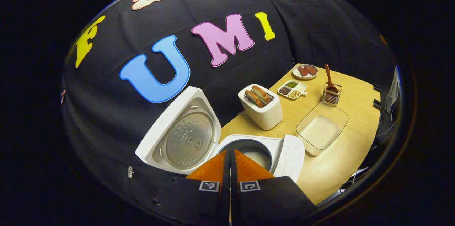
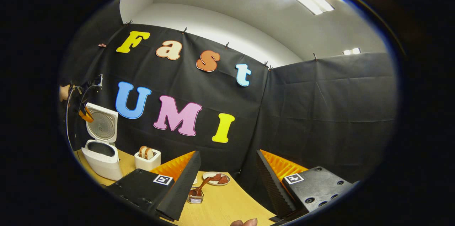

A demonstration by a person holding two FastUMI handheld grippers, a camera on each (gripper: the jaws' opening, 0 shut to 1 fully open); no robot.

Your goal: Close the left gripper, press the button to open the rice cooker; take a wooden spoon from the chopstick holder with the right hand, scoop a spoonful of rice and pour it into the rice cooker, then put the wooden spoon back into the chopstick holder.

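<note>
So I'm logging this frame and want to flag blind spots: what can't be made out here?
- Rice cooker pot: left gripper view, the shut left tool covers part of the opening.
- Wooden spoon bowl: right gripper view, sunk in the chopstick holder, partly behind the open right tool's finger.
- Divided dish contents: left gripper view, too small to identify.

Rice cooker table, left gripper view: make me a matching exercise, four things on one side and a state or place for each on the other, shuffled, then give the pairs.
Things:
1. rice cooker
2. wooden spoon
3. toaster
4. left gripper

States or places:
A. holds slices of bread
B. fingers together
C. lid raised
D. stands in the chopstick holder

Pairs: 1-C, 2-D, 3-A, 4-B
</note>
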